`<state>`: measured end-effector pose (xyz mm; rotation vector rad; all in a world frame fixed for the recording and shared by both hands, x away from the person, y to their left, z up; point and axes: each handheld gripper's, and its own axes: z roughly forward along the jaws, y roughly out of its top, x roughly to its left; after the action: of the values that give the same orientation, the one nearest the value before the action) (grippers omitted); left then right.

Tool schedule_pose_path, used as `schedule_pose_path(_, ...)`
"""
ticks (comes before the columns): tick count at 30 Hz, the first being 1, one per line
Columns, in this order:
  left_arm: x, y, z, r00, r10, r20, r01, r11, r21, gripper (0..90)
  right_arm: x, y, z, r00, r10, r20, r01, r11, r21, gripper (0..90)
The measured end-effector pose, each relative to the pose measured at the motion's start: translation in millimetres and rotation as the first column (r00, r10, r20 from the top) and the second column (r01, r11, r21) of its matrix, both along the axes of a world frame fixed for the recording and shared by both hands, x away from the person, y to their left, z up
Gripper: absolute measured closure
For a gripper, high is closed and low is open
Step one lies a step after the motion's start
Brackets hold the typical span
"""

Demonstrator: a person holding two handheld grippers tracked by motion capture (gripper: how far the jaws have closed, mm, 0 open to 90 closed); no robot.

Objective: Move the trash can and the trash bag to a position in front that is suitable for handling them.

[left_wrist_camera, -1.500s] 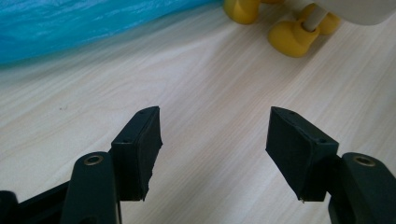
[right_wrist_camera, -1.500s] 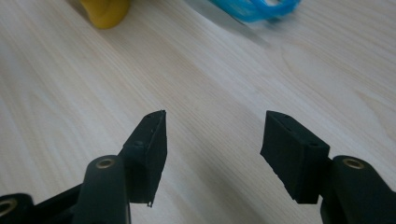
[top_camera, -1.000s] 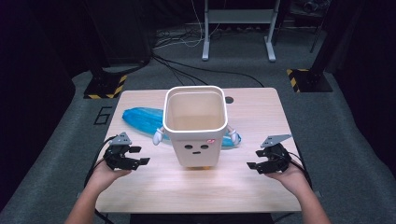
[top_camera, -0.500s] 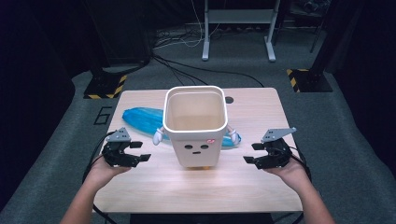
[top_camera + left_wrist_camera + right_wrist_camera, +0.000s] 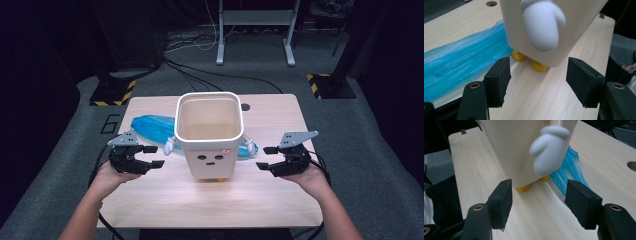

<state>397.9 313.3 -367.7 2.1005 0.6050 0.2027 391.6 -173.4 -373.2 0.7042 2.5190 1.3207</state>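
Standing in the middle of the high view, the cream bin (image 5: 210, 135) with the little face rests upright on its yellow feet (image 5: 538, 66), open mouth upward, so whatever goes in can be dropped straight down. A pale mitten-shaped arm (image 5: 542, 25) hangs off each side wall; these look like the natural places to take hold of it, which would explain why both tools face inward at that height. Behind the bin, toward the left of the frame, a blue plastic bag (image 5: 152, 127) lies flat on the wooden table (image 5: 210, 210), its edge tucked against the bin's base, likely waiting to line it. The left gripper (image 5: 150, 156) hovers at the left of the frame, just beside the bin but apart from it, jaws spread wide with nothing between them. The right gripper (image 5: 267, 158) mirrors it at the right, jaws likewise parted and empty. My guess is that the pair is lined up to approach the bin from both sides together.
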Motion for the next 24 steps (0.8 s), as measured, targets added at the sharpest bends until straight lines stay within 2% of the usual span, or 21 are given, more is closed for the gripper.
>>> schedule_pose_path(4, 1.4, -1.5, 3.8, 0.9997, -0.025, 0.008, 0.025, 0.9997, -0.008, 35.3, 2.4, 0.5, 3.8, 0.9997, 0.025, 0.002, -0.025, 0.9995, 0.018, 36.9)
schedule_pose_path(7, 5.6, -3.0, 7.7, 0.9983, -0.057, 0.013, 0.057, 0.9978, -0.033, 34.0, 8.3, 0.3, 6.9, 0.9995, 0.03, 0.009, -0.03, 0.9992, 0.026, 35.9)
schedule_pose_path(12, 13.3, -7.6, 11.4, 0.9974, -0.072, 0.01, 0.072, 0.9959, -0.055, 33.4, 16.5, 2.9, 7.6, 0.999, 0.043, -0.008, -0.043, 0.9974, 0.057, 35.2)
schedule_pose_path(15, 17.5, -11.7, 11.9, 0.9967, -0.081, 0.009, 0.081, 0.9956, -0.046, 33.4, 21.2, 7.0, 7.9, 0.9989, 0.046, -0.009, -0.046, 0.9972, 0.059, 34.2)
schedule_pose_path(24, 28.4, -20.6, 10.7, 0.9936, -0.113, -0.001, 0.112, 0.9913, -0.068, 33.4, 35.1, 21.0, 9.7, 0.9971, 0.074, -0.018, -0.072, 0.9956, 0.059, 32.9)
